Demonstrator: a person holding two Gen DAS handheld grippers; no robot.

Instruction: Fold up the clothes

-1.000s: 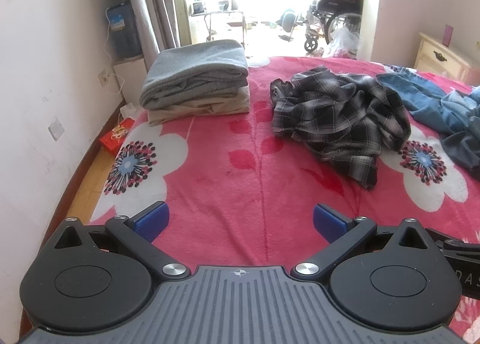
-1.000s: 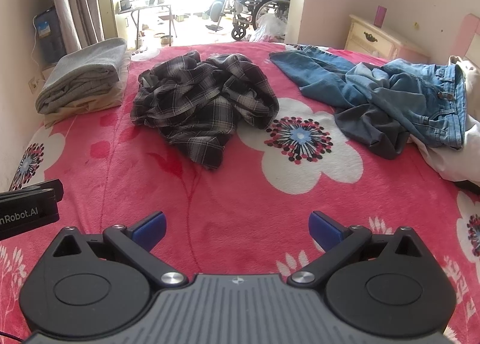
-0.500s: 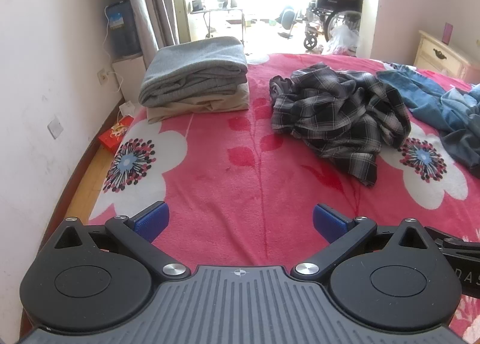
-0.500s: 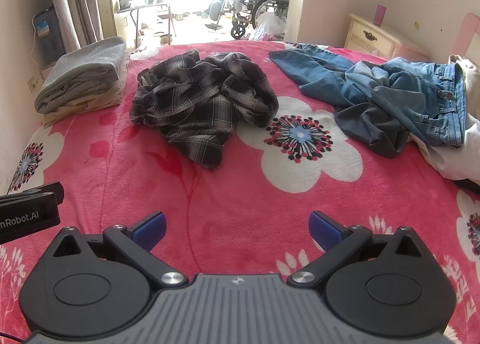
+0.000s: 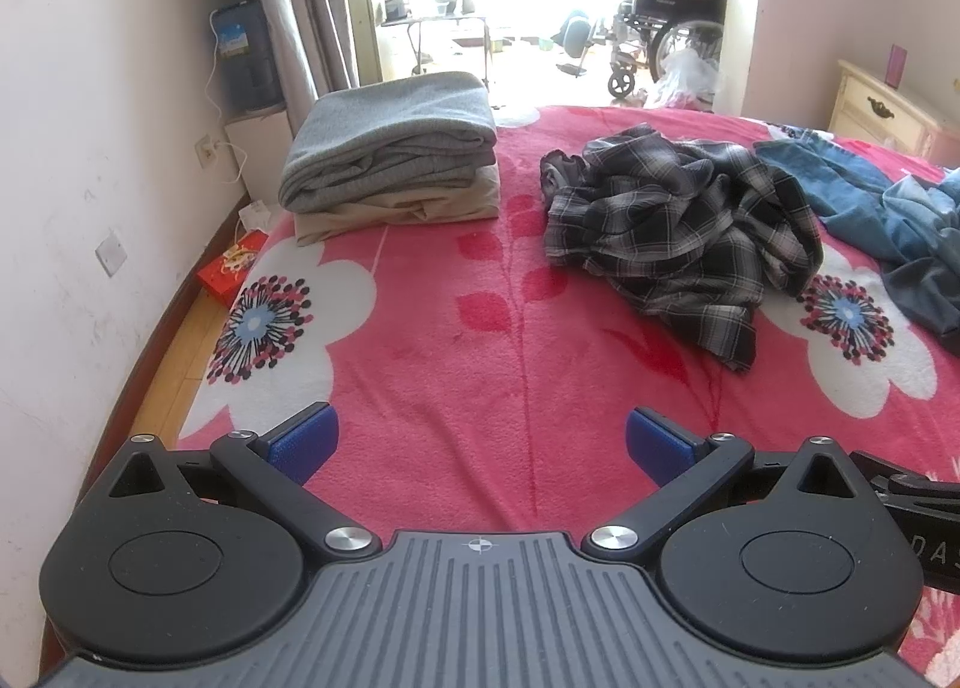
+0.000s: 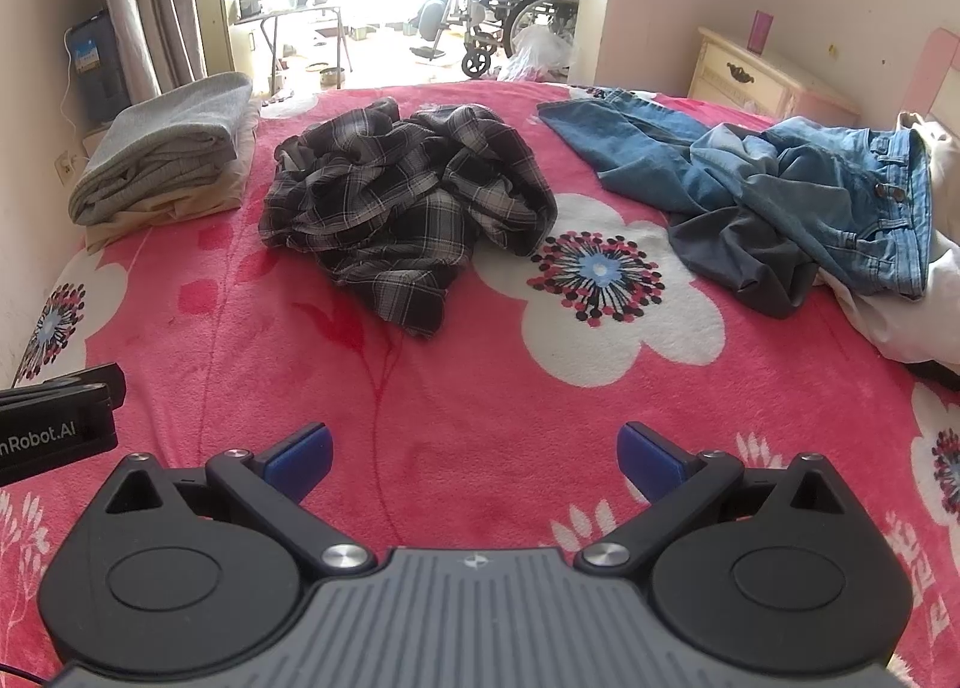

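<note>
- Step in hand: between garments, I'd say. Two pieces sit folded in a stack [image 5: 393, 148] at the far left corner of the bed [image 5: 480, 340]; the plaid shirt [image 5: 684, 232] looks like the next one up.
- The shirt lies crumpled mid-bed, just right of the stack and well ahead of both grippers. The jeans [image 6: 798, 190] are bunched further right, partly over a white pillow [image 6: 900, 322].
- Left gripper [image 5: 477, 442]: jaws wide apart, holding nothing, over bare blanket.
- Right gripper [image 6: 474, 451]: same, jaws spread wide, empty, nothing between the blue pads [image 6: 300, 451]. Whether either one touches the blanket, can't tell.
- The two grippers are side by side; each shows at the edge of the other's view.
- Next move, my read: you reach both forward to the shirt, find the collar or shoulder seams, pinch one point per gripper, lift and shake it flat.
- Risk: it's balled up with the sleeves buried, so a blind pinch likely grabs several layers. Go for a visible edge, e.g. the loose tail nearest you.
</note>
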